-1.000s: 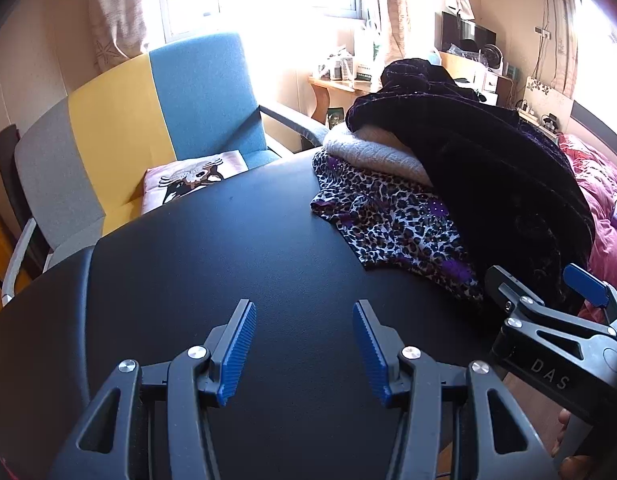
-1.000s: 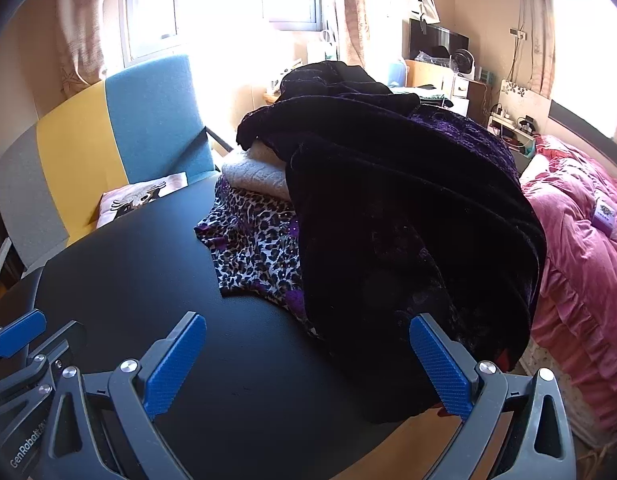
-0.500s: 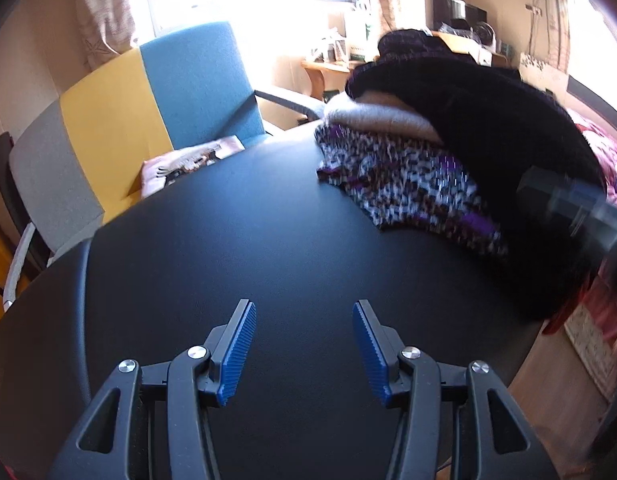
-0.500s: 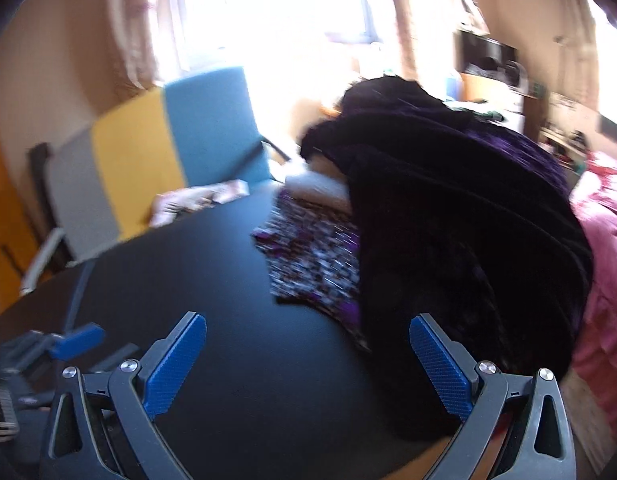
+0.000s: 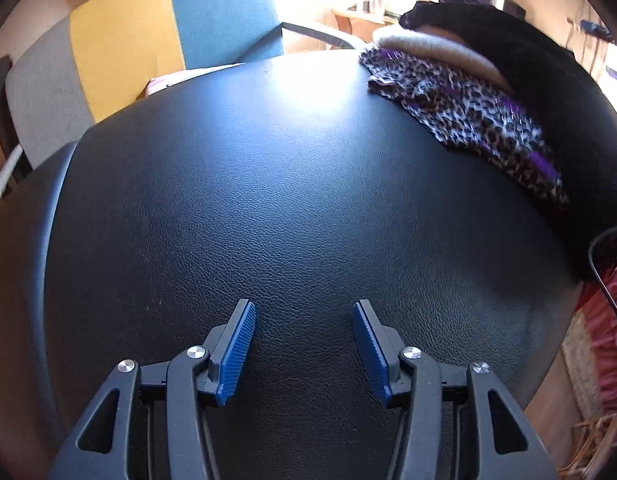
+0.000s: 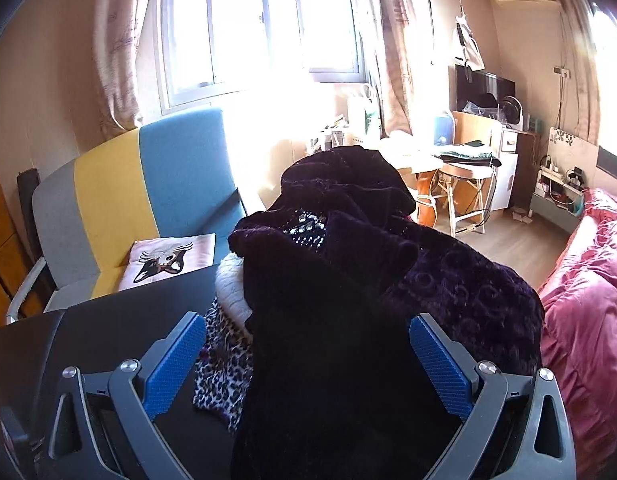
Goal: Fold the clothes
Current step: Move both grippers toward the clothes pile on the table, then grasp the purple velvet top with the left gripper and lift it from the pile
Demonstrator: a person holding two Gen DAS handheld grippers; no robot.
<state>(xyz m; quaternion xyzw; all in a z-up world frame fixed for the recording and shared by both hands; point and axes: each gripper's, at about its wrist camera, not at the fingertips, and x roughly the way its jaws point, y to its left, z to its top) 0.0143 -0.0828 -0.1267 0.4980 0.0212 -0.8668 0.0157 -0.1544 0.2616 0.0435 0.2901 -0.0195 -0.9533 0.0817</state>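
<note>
Right gripper [image 6: 304, 364]: fingers spread, straddling the velvet garment [image 6: 348, 300]. Left gripper [image 5: 304, 344]: spread, empty, over the table [image 5: 268, 200]. Advice: pinch one top layer only.

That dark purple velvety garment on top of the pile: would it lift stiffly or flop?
Probably flop: the dark velvet garment drapes in soft folds over the pile. It looks thick, so likely heavyish. Lifting may drag the leopard-print piece beneath.
</note>
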